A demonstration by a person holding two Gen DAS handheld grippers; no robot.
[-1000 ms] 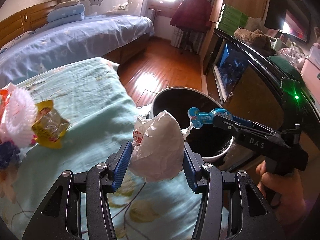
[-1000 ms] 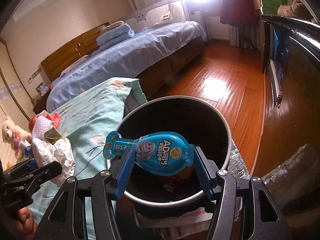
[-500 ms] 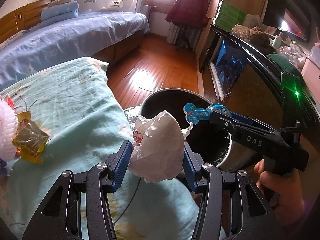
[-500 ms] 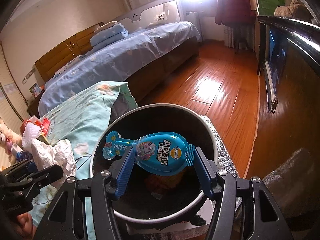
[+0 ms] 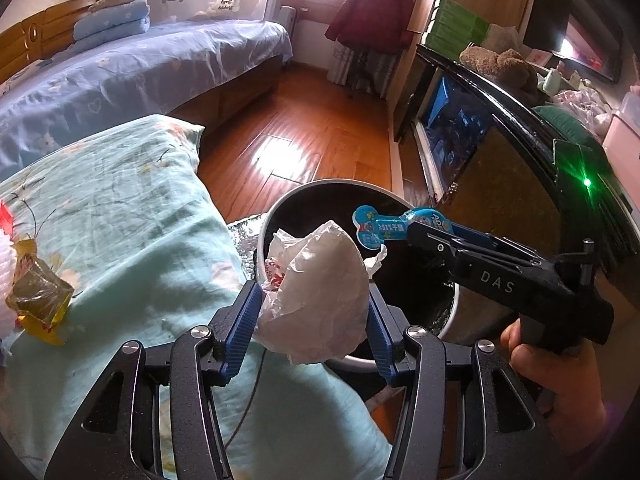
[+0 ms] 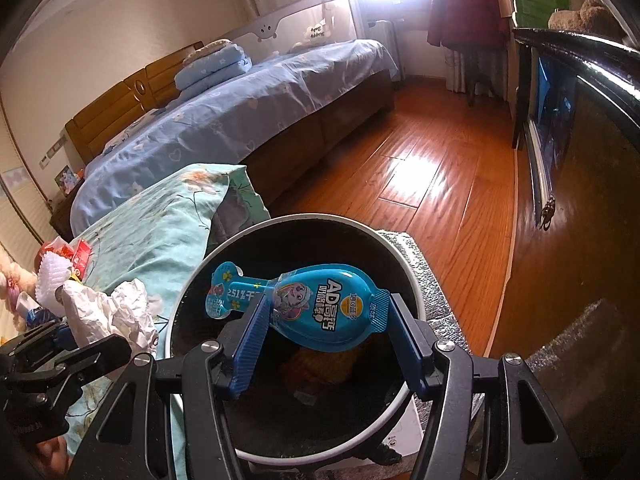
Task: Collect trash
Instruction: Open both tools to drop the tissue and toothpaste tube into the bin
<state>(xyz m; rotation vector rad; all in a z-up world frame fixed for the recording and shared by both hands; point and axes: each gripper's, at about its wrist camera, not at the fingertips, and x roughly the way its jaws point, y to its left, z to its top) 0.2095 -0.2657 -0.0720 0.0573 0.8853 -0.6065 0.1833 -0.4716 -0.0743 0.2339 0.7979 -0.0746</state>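
Observation:
My left gripper (image 5: 314, 322) is shut on a crumpled white paper bag (image 5: 316, 296) and holds it at the near left rim of the round black trash bin (image 5: 320, 192). My right gripper (image 6: 326, 340) is shut on a blue snack pouch (image 6: 320, 308) and holds it over the bin's opening (image 6: 296, 224). The right gripper with the pouch (image 5: 384, 226) also shows in the left wrist view. The left gripper and white bag (image 6: 108, 312) show at lower left in the right wrist view. Some trash lies in the bin's bottom.
A teal floral quilt (image 5: 120, 208) lies left of the bin, with a yellow wrapper (image 5: 38, 304) and other trash (image 6: 60, 268) on it. A bed with blue sheets (image 6: 240, 120) stands behind. A dark cabinet (image 5: 500, 152) is on the right, wooden floor (image 6: 420, 168) between.
Both grippers have moved closer to the bin with their loads. The white bag now reaches the bin's rim and the pouch sits further over the opening.

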